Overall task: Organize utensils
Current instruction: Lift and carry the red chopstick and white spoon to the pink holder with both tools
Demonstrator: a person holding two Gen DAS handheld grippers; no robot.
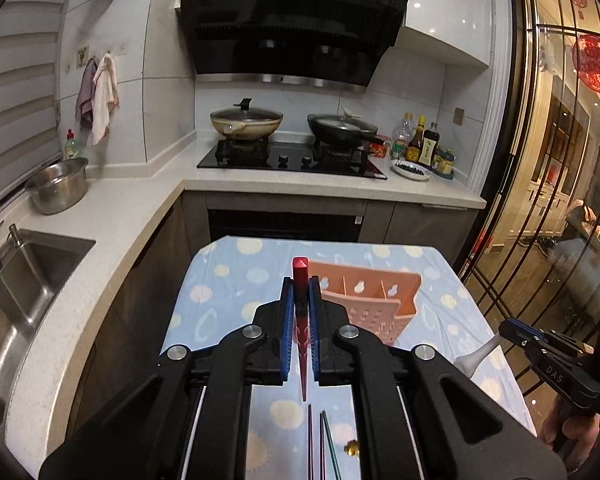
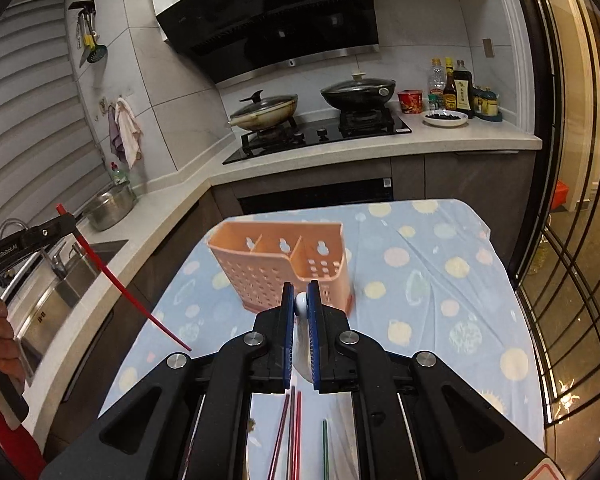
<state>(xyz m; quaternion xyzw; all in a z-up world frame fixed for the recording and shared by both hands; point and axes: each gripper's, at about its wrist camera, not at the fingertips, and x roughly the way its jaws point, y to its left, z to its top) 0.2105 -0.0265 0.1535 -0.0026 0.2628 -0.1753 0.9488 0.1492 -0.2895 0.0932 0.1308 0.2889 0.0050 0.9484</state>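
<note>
A pink perforated utensil holder (image 1: 370, 300) (image 2: 284, 266) with three compartments stands on the blue patterned cloth (image 1: 236, 280) (image 2: 420, 280). My left gripper (image 1: 301, 286) (image 2: 66, 216) is shut on a red chopstick (image 1: 300, 320) (image 2: 116, 280), lifted above the cloth to the left of the holder. My right gripper (image 2: 301, 296) (image 1: 508, 330) is shut on a white ceramic spoon (image 2: 301, 340) (image 1: 478, 356), in front of the holder's right end. Several loose chopsticks (image 1: 320, 444) (image 2: 292, 432), red and green, lie on the cloth below the grippers.
A sink (image 1: 28, 280) and a steel pot (image 1: 58, 184) lie along the counter on the left. The stove (image 1: 292, 158) with two lidded pans is beyond the table. Bottles (image 1: 420, 142) stand at the back right. A glass door (image 1: 560, 200) runs down the right side.
</note>
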